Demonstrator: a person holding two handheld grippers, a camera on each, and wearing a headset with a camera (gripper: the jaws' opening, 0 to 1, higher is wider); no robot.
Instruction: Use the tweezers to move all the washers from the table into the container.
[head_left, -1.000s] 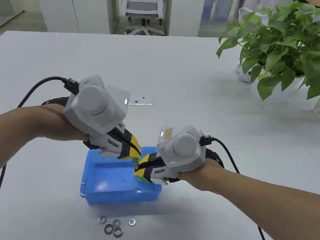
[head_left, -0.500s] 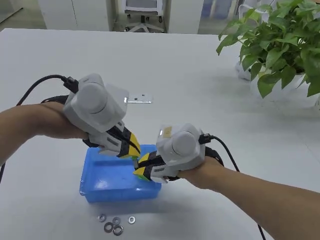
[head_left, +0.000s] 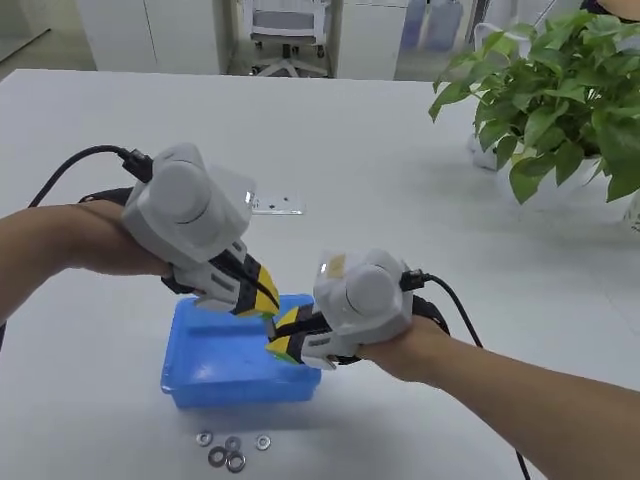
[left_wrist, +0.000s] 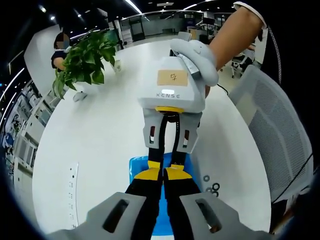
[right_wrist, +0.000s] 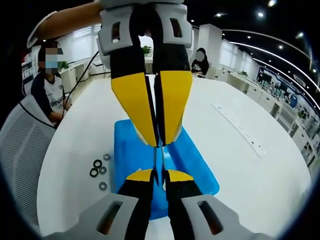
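Note:
A blue container (head_left: 215, 368) sits on the white table (head_left: 400, 150), with several metal washers (head_left: 232, 450) lying loose just in front of it. Above the container's right end, my left gripper (head_left: 270, 303) and my right gripper (head_left: 281, 338) meet tip to tip. In the right gripper view, thin silver tweezers (right_wrist: 161, 156) run from the left gripper (right_wrist: 160, 141) down into my right gripper (right_wrist: 160, 176), and both pairs of jaws are pressed together on them. The washers (right_wrist: 99, 170) lie left of the container (right_wrist: 197, 167). The left gripper view has my left gripper (left_wrist: 163, 174) facing the right gripper (left_wrist: 167, 161).
A potted plant (head_left: 560, 100) stands at the table's far right. A clear strip (head_left: 275, 205) lies flat beyond the grippers. An office chair (head_left: 285, 25) is behind the table. Cables trail from both grippers.

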